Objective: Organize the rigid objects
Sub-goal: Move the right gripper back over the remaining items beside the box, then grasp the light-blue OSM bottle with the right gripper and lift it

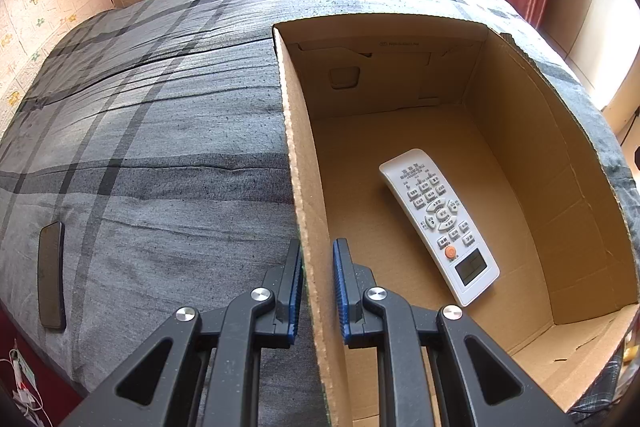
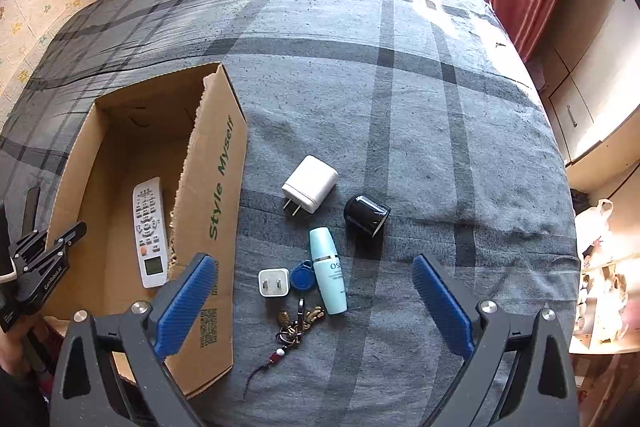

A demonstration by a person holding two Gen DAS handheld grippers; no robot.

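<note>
We hold the cardboard box (image 1: 520, 163) steady by its left wall: the left gripper (image 1: 318, 291) straddles that wall, one pad outside and one inside. The outer pad looks pressed to the cardboard, but a sliver of gap shows at the inner pad, so we cannot tell whether the jaws truly clamp the wall or only bracket it. That is our first risk — if the hold is loose, the box could slide on the soft plaid bedspread (image 2: 400, 87) when something is dropped in. The wall is also thin and torn along its rim, so a hard squeeze or a twist may bend it.

The right gripper (image 2: 314, 301) hovers with its jaws wide apart, empty, above the cluster of loose things just beside the box. They lie crowded: the pale blue bottle (image 2: 328, 269) touches the blue key fob (image 2: 301, 277), with the small white plug (image 2: 274, 282) just beside them and the keyring (image 2: 298, 325) below. Closing on one could nudge or drag a neighbour — and the round bottle will likely roll on the fabric. The larger white charger (image 2: 310, 183) and the black cylinder (image 2: 366, 215) sit further up, freer to take.

Inside the box there is only the white remote (image 1: 440, 227), lying flat, buttons up, on the floor. A dark phone (image 1: 51, 275) lies on the bedspread, well apart on the box's far side.
</note>
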